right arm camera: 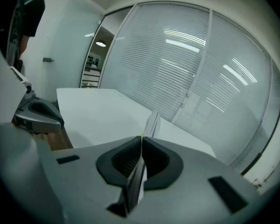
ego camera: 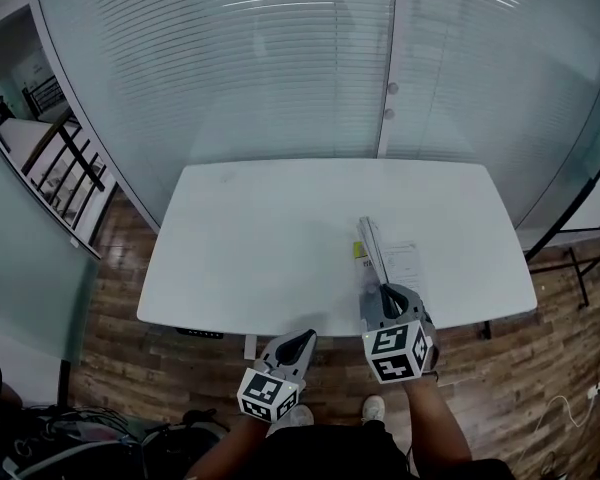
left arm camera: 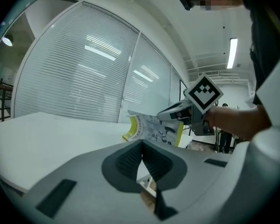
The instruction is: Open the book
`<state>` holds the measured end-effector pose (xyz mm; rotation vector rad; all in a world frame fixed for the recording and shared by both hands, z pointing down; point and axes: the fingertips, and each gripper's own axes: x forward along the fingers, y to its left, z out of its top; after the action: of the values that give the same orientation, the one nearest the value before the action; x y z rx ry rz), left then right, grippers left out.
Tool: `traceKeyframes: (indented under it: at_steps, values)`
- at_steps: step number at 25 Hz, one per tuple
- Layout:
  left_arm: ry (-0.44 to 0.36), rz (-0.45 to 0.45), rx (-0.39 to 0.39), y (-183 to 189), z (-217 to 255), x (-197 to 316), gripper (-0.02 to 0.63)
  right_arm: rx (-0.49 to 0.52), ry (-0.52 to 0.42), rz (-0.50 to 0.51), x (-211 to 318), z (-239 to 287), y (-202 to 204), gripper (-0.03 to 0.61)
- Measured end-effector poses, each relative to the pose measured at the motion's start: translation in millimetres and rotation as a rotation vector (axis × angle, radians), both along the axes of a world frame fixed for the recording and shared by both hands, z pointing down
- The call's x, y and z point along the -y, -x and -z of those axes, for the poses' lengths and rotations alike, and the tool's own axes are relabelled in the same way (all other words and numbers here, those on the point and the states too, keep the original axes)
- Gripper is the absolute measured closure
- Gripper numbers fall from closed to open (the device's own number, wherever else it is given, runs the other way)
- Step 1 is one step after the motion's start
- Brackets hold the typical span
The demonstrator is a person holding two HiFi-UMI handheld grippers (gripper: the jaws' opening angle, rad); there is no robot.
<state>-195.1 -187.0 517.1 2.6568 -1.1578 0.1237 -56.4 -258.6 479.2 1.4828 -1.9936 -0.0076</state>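
Just off the table's near edge, over the wood floor, the left gripper (ego camera: pixel 304 339) has its jaws pressed together with nothing between them. To its right, at the near edge, the right gripper (right arm camera: pixel 141 142) is pinched on the book's cover (ego camera: pixel 369 242), which stands up on edge. Whether a few pages come with it is hard to tell. The book (ego camera: pixel 403 264) lies flat near the near-right corner of the white table (ego camera: pixel 260 228). Beyond the far edge stands a glass wall (ego camera: pixel 280 58) with blinds.
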Motion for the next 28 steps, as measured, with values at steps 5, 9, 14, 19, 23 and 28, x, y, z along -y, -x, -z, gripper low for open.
traceKeyframes:
  at_steps: [5,9,14,19,23,28]
  values:
    - [0.023,0.01,0.007,19,-12,-14,0.6,-0.135,-0.043,0.059,-5,-1,39,0.565]
    - [0.01,0.022,-0.003,40,-13,-22,0.6,-0.18,-0.075,0.101,-12,-9,74,0.566]
    - [-0.005,0.057,-0.014,57,-13,-22,0.6,-0.229,-0.076,0.173,-19,-26,112,0.568]
    - [0.007,0.095,-0.012,71,-18,-25,0.6,-0.28,-0.068,0.247,-23,-48,142,0.569]
    - [0.018,0.131,-0.01,83,-25,-27,0.6,-0.343,-0.06,0.303,-26,-69,163,0.571]
    - [0.038,0.197,-0.001,105,-36,-31,0.6,-0.388,-0.034,0.366,-30,-98,186,0.571]
